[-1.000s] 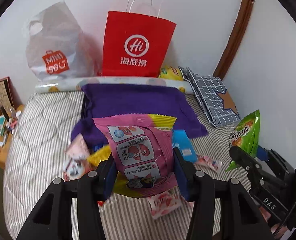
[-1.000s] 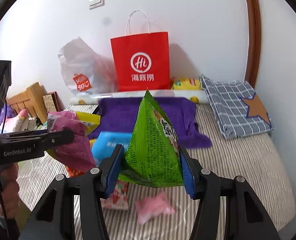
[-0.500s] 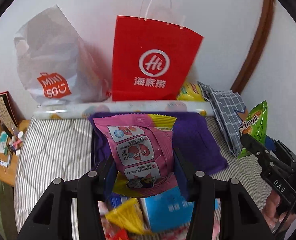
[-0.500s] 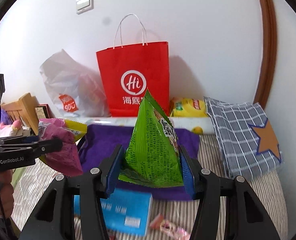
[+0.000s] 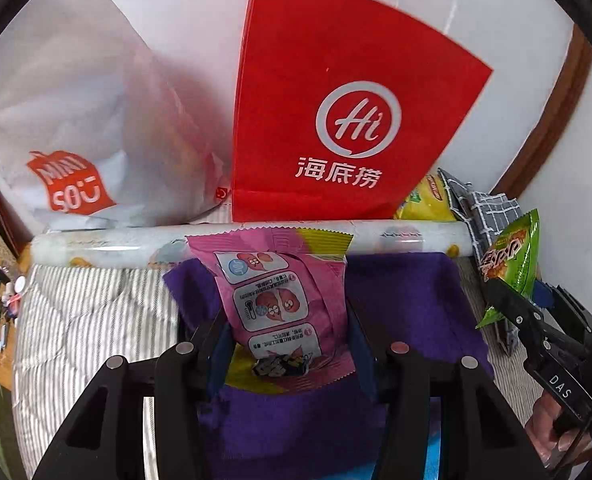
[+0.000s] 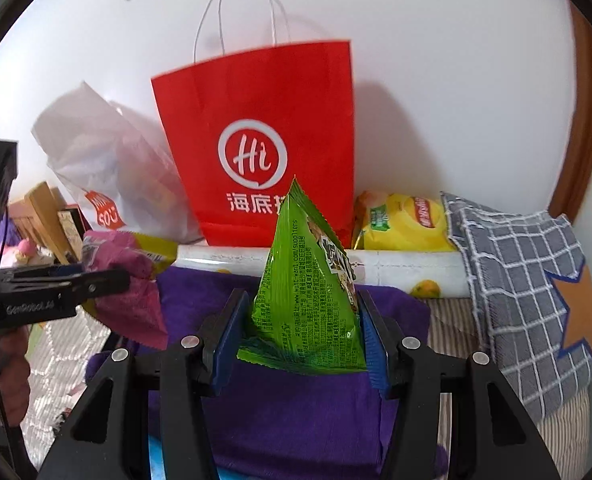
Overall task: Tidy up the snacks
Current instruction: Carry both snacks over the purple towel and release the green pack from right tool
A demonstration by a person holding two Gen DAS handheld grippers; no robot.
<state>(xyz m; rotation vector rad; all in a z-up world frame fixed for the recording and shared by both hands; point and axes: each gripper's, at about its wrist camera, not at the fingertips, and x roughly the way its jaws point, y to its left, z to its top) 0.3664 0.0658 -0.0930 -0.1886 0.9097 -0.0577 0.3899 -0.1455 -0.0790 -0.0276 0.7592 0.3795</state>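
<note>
My left gripper [image 5: 285, 344] is shut on a pink snack packet [image 5: 279, 300] with a yellow top edge, held upright over the purple cloth [image 5: 408, 296]. My right gripper [image 6: 304, 336] is shut on a green triangular snack packet [image 6: 308, 300]. Each gripper shows in the other's view: the green packet [image 5: 512, 256] at the right edge, the pink packet [image 6: 127, 264] at the left. A red paper bag [image 5: 336, 112] with white handles stands straight ahead against the wall, close by. The red paper bag [image 6: 263, 148] fills the middle of the right wrist view too.
A white plastic shopping bag [image 5: 83, 140] leans left of the red bag. A patterned roll [image 5: 400, 236] lies along the bags' base. A yellow chip bag [image 6: 400, 220] and a grey checked pillow [image 6: 524, 288] sit at the right. Striped bedding [image 5: 79, 320] spreads left; a hand [image 5: 552, 428] grips the right tool.
Both grippers have travelled forward over the bed toward the red paper bag, which now looms much larger. The loose snacks on the bedding have dropped out of view. Both grips are unchanged.
</note>
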